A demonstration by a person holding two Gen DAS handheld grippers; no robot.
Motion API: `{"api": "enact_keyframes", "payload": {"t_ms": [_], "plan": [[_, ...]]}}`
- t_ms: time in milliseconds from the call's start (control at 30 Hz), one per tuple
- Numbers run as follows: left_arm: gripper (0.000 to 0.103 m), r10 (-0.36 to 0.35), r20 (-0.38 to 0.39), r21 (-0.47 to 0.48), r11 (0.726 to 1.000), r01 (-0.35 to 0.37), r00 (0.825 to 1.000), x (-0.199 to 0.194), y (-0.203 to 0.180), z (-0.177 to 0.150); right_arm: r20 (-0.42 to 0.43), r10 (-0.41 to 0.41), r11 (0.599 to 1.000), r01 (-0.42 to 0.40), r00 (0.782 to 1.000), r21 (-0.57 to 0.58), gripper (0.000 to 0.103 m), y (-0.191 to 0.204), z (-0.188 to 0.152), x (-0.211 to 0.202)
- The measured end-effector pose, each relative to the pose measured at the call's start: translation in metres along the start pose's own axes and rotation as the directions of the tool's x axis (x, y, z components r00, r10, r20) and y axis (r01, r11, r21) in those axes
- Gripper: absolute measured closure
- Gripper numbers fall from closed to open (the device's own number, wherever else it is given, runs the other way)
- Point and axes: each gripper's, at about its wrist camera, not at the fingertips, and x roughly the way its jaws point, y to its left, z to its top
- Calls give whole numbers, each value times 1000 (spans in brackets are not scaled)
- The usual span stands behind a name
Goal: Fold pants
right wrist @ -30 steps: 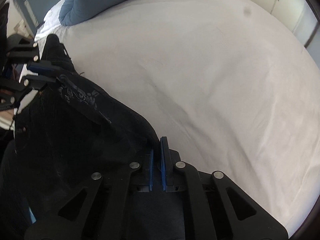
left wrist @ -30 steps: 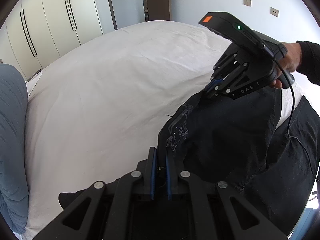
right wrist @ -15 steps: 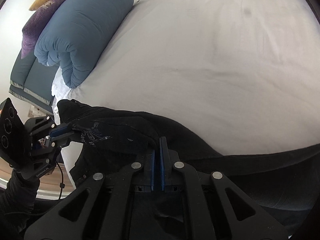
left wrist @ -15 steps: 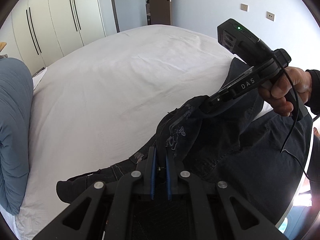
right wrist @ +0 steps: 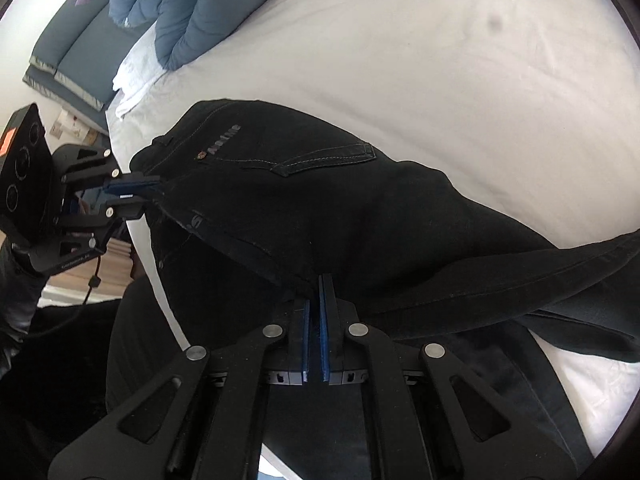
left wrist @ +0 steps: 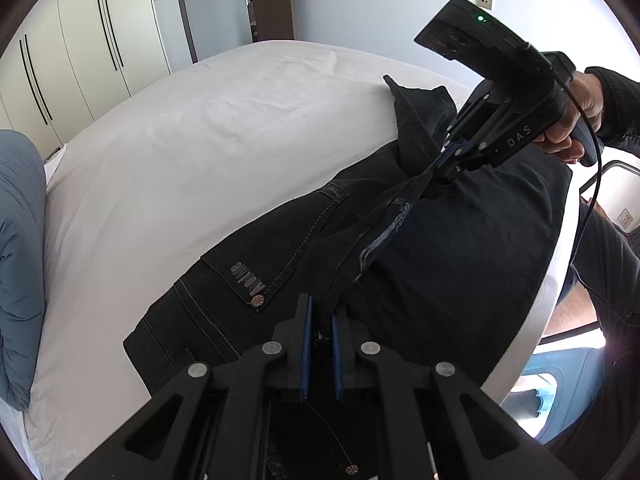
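Black jeans (left wrist: 460,248) lie near the edge of a white bed (left wrist: 180,152), back pocket up; they also show in the right wrist view (right wrist: 340,200). My left gripper (left wrist: 320,312) is shut on the waistband at one end. My right gripper (right wrist: 319,284) is shut on the waistband at the other end. The band is stretched taut between them, a little above the bed. The right gripper also shows in the left wrist view (left wrist: 444,162), the left gripper in the right wrist view (right wrist: 154,190). A trouser leg (right wrist: 560,272) trails off to the right.
A rolled blue duvet (right wrist: 180,12) lies at the head of the bed, also in the left wrist view (left wrist: 16,260). White wardrobes (left wrist: 88,48) and a door (left wrist: 272,0) stand beyond the far side. The bed edge (left wrist: 536,340) is close on the right.
Both grippers have moved apart and come down toward the bed. The jeans, bunched and hanging before, now lie spread on the sheet with the waistband stretched straight.
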Motion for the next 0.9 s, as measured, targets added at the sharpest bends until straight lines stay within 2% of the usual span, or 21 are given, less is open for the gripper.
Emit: {"api": "enact_keyframes", "payload": {"t_ms": [167, 300, 367, 433, 600, 700, 900], "plan": [[95, -15, -34, 23, 1000, 16, 999, -2, -15, -18, -36, -112, 984, 106, 993, -146, 100, 62, -29, 5], [95, -22, -87, 62, 998, 28, 996, 8, -33, -39, -78, -151, 971, 134, 985, -196, 100, 86, -51, 25], [95, -28, -105, 71, 997, 36, 994, 13, -40, -47, -87, -204, 953, 177, 975, -246, 100, 102, -65, 37], [95, -22, -122, 87, 996, 33, 992, 17, -47, -54, -86, -253, 931, 218, 964, -292, 100, 117, -75, 46], [95, -34, -142, 97, 994, 48, 989, 23, -59, -61, -66, -303, 905, 265, 951, -334, 100, 150, -95, 55], [95, -39, -156, 116, 992, 58, 987, 27, -61, -65, -45, -351, 871, 308, 935, -383, 100, 170, -106, 62], [95, -45, -164, 134, 989, 68, 985, 29, -61, -72, -16, -405, 827, 359, 914, -432, 100, 186, -140, 67]]}}
